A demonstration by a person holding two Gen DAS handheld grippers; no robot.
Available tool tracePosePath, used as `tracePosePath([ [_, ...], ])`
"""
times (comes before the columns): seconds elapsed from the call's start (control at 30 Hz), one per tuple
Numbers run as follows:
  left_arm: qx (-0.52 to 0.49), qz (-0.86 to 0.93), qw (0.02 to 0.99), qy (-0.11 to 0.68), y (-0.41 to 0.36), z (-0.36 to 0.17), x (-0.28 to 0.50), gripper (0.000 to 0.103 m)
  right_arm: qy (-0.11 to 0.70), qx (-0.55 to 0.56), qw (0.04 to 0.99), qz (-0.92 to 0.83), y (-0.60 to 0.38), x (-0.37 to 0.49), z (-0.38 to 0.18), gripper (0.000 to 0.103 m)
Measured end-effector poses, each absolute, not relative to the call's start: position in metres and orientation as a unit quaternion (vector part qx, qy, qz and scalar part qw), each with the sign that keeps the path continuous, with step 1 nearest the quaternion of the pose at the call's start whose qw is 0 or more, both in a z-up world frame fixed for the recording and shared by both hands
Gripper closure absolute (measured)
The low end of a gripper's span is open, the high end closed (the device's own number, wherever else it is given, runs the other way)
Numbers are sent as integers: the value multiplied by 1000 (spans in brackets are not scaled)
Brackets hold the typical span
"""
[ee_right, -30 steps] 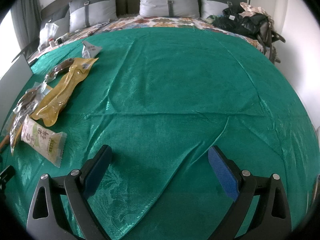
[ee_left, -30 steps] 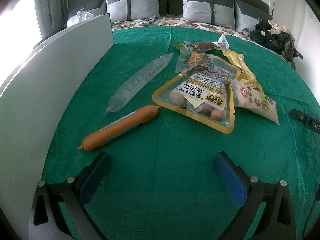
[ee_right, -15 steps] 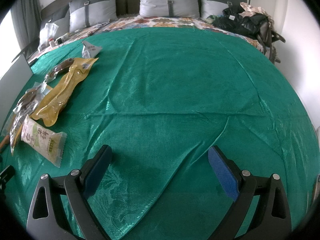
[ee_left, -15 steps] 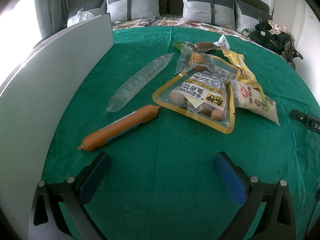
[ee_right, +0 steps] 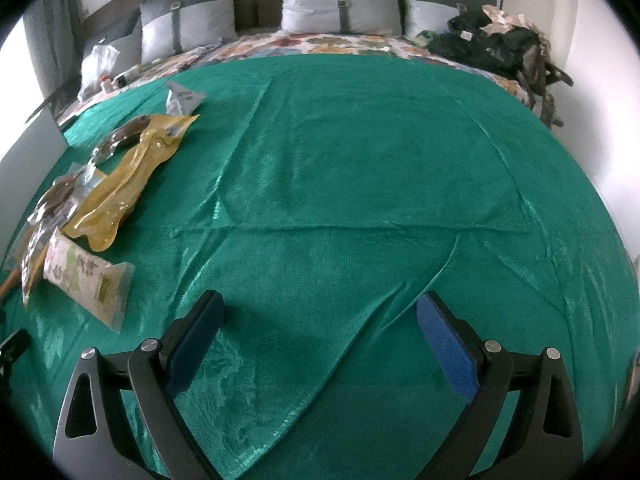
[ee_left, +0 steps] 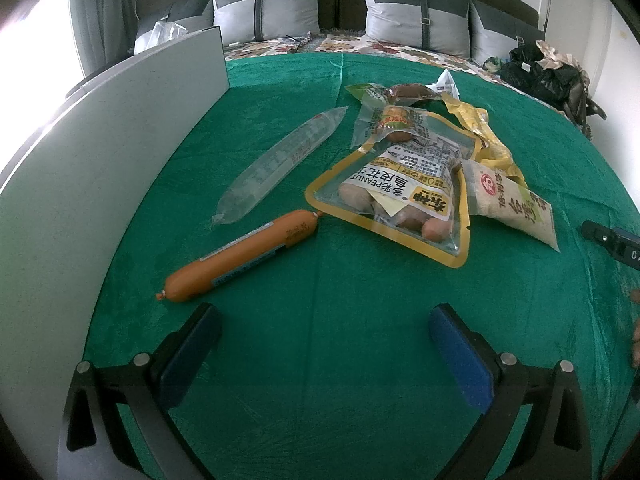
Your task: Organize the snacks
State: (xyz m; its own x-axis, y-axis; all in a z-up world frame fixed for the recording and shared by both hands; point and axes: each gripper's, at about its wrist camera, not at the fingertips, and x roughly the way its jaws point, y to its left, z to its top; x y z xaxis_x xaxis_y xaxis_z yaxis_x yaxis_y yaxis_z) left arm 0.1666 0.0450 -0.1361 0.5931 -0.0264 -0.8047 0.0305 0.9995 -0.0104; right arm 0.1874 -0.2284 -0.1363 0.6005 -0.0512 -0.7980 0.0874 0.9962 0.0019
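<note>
Orange sausage (ee_left: 240, 256) lies just ahead-left of my spread, empty left fingers (ee_left: 192, 344), slanting away rightward; my right gripper (ee_right: 320, 344), equally spread, faces bare bedspread (ee_right: 360, 200).

Ahead of the left tool's fingers an orange sausage (ee_left: 244, 255) lies diagonally, a clear tube pack (ee_left: 282, 164) just beyond it. Further right sits a yellow-rimmed peanut pouch (ee_left: 396, 196), overlapping a white rice-snack bag (ee_left: 514, 204) and yellow wrappers (ee_left: 476, 120) behind.
</note>
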Motion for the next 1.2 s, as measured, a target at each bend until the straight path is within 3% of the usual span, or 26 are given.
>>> tracePosePath([
  [0.2, 2, -16, 893, 451, 45, -136, 166, 0, 458, 16, 888, -28, -230, 183, -135, 5],
  [0.37, 2, -16, 893, 451, 45, -136, 166, 0, 462, 85, 883, -4, -240, 171, -121, 6],
  [0.73, 8, -25, 885, 465, 47, -134, 163, 0, 454, 2, 891, -12, -216, 173, -137, 5],
  [1.03, 33, -68, 876, 475, 70, -104, 157, 0, 447, 2, 895, -10, -216, 171, -137, 4],
  [1.2, 26, -52, 870, 489, 86, -97, 199, 12, 447, 2, 894, -10, -216, 171, -137, 4],
])
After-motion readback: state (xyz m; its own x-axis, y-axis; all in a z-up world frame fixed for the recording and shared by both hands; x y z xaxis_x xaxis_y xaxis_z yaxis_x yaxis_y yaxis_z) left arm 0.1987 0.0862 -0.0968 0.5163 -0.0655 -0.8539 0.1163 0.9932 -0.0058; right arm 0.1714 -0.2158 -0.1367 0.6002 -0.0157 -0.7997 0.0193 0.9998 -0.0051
